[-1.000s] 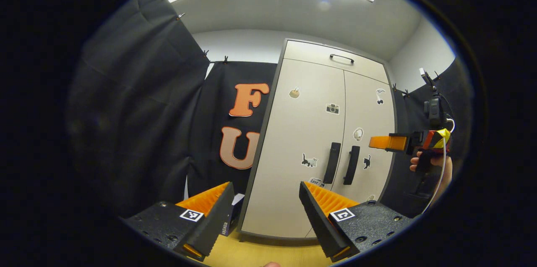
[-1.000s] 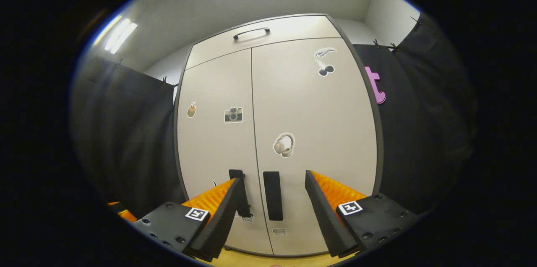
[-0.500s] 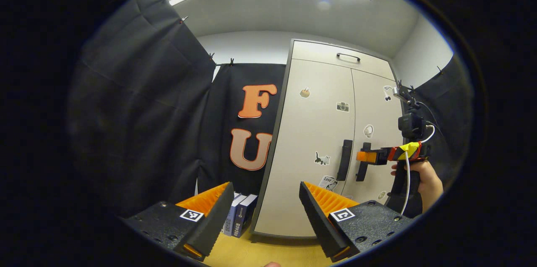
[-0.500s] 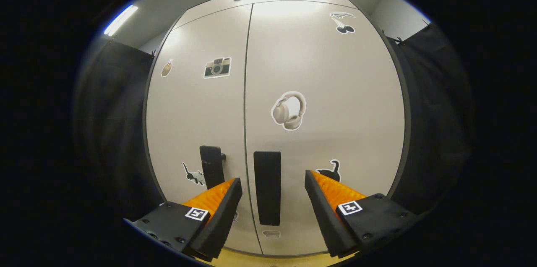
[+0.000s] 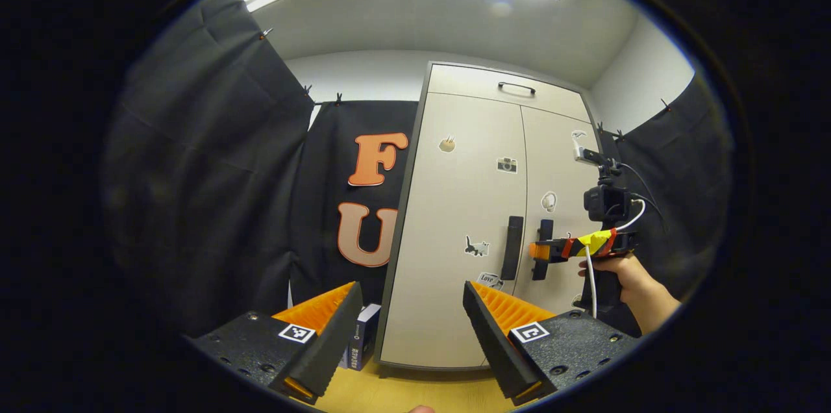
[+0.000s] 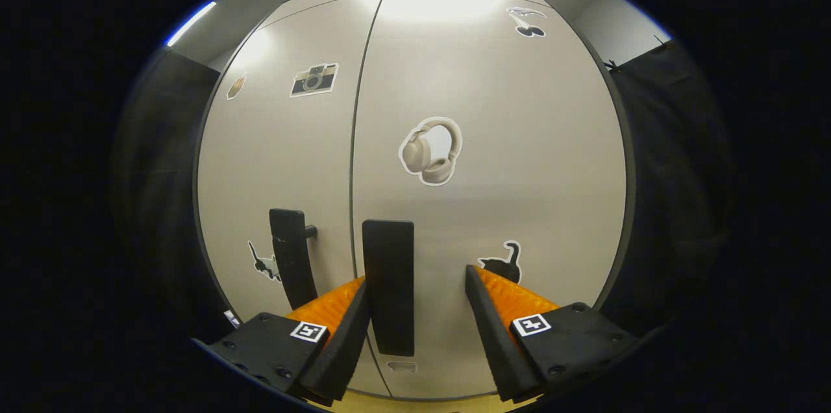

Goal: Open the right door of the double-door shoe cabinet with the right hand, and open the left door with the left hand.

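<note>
Right gripper (image 6: 415,328): fingers spread apart, straddling the black vertical bar handle (image 6: 388,286) of the right door; the handle stands between the fingers, close against the left-hand one, with a gap to the other; whether any finger touches it I cannot tell, and it is not gripped.
Right gripper, seen from the left gripper view (image 5: 539,250): held level in a hand (image 5: 623,270), its tip at the right door's handle (image 5: 543,249).
Right door (image 6: 493,160): pale beige flat panel, closed, directly ahead of the right gripper; it carries a headphones sticker (image 6: 430,151) above the handle and a black cat sticker (image 6: 501,262) beside the right-hand finger.
Left door (image 6: 279,160): same beige panel, closed, ahead and to the left of the right gripper; its black bar handle (image 6: 292,257) is just beside the other handle.
Left gripper (image 5: 412,335): fingers wide apart, holding nothing, well back from the cabinet.
Shoe cabinet (image 5: 487,218): tall beige double-door unit with dark edging, ahead and right of the left gripper; the left door's handle (image 5: 513,248) is above the right-hand finger.
Floor (image 5: 415,393): yellow wood, under the left gripper.
Books (image 5: 360,335): a small upright stack at the cabinet's left foot, beyond the left-hand finger.
</note>
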